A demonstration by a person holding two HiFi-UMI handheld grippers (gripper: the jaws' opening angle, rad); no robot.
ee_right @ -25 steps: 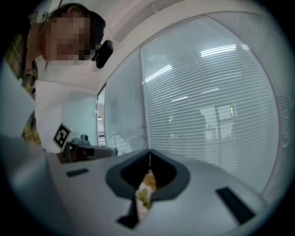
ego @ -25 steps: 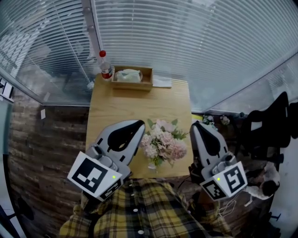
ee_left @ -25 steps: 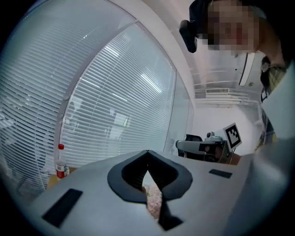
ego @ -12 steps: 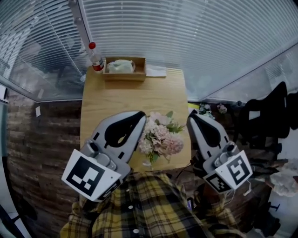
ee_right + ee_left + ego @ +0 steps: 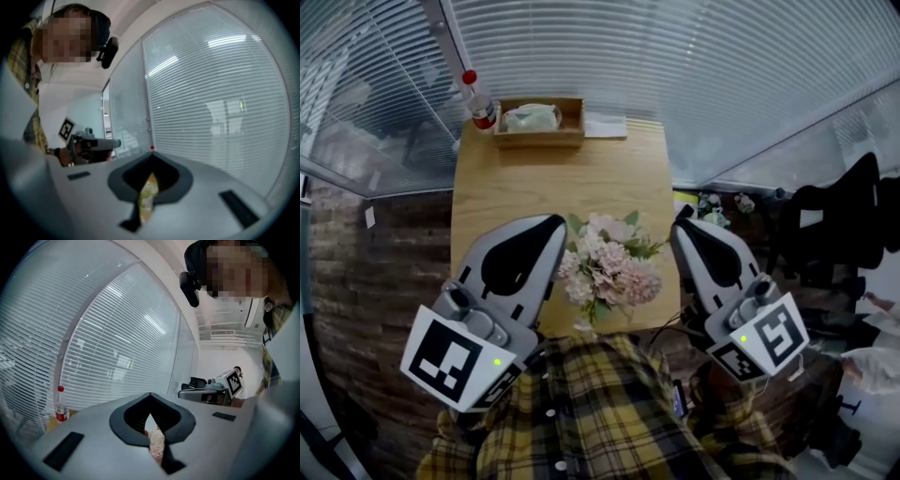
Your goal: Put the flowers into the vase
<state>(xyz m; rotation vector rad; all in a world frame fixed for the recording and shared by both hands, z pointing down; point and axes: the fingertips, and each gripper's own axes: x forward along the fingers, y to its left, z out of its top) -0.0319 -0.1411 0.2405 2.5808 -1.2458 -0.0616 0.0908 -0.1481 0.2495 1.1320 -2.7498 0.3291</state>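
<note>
A bouquet of pink and white flowers (image 5: 607,264) with green leaves stands near the front edge of the wooden table (image 5: 553,183). A bit of its clear vase (image 5: 584,324) shows under the blooms. My left gripper (image 5: 557,223) is just left of the bouquet, shut and holding nothing. My right gripper (image 5: 680,227) is just right of it, off the table's right edge, also shut and empty. In the left gripper view the left gripper (image 5: 150,399) has its jaws together, and pink blooms (image 5: 157,444) show through the slit. The right gripper (image 5: 151,161) looks the same in its own view, with a yellow-green blur behind the slit.
At the table's far edge stand a red-capped bottle (image 5: 478,101), a wooden tray (image 5: 539,137) with a pale packet, and a white paper (image 5: 605,127). Glass walls with blinds surround the table. More flowers (image 5: 717,204) lie on the floor at right, near a black chair (image 5: 844,216).
The head view has shifted, so the table and bouquet sit a little higher and further left. Both grippers still flank the bouquet. Nothing was taken hold of or let go.
</note>
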